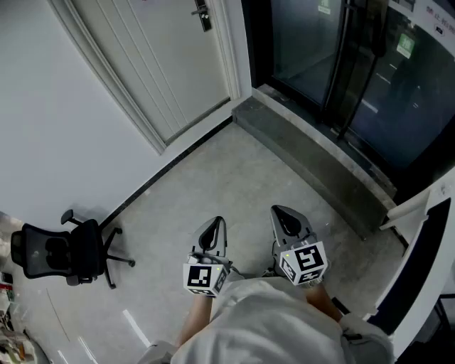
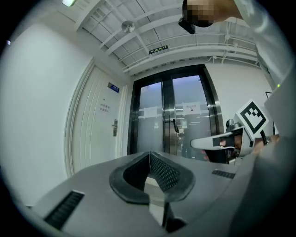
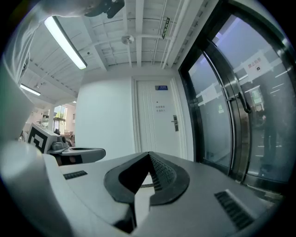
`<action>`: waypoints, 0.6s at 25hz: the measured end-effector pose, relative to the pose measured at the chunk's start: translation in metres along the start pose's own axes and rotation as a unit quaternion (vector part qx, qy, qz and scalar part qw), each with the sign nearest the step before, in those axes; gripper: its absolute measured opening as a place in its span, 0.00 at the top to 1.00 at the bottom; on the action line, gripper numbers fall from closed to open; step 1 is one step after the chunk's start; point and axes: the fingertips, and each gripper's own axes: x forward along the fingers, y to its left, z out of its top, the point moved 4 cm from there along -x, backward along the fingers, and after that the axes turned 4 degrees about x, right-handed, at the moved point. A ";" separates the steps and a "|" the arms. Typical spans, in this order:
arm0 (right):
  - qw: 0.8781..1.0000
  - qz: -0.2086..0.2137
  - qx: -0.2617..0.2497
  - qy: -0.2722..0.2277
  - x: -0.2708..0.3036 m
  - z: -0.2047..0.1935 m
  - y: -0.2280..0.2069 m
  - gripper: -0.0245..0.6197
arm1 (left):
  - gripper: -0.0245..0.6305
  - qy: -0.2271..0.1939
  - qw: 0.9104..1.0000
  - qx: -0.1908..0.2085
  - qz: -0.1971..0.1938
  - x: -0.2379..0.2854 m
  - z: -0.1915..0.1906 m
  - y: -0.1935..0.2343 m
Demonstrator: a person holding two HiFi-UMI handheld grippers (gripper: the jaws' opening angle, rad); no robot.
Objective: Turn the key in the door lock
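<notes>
Head view, left claw and right claw pressed together, open floor before white door

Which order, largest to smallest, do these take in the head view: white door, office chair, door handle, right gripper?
1. white door
2. office chair
3. right gripper, enlarged by nearness to the camera
4. door handle

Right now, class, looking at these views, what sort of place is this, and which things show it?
Probably an office-building entrance hall: a white door, tall glass double doors, and a black swivel chair on the bare concrete floor.
</notes>
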 end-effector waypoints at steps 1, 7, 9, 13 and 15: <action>1.000 -0.007 -0.001 -0.005 -0.002 0.002 0.003 0.97 | 0.94 -0.005 1.000 0.003 -0.011 -0.002 0.002 0.001; 0.999 -0.025 0.022 0.005 -0.005 -0.008 0.052 0.97 | 0.94 -0.016 1.000 -0.004 -0.027 -0.043 0.006 0.024; 0.999 -0.010 0.030 0.006 0.001 -0.015 0.079 0.97 | 0.94 -0.008 1.000 -0.014 -0.016 -0.063 -0.001 0.043; 1.000 -0.003 0.027 0.013 0.012 -0.025 0.121 0.97 | 0.94 -0.008 1.000 -0.007 -0.004 -0.092 -0.004 0.073; 1.000 -0.001 0.024 0.017 0.015 -0.031 0.137 0.97 | 0.94 -0.004 1.000 -0.006 -0.001 -0.105 -0.009 0.086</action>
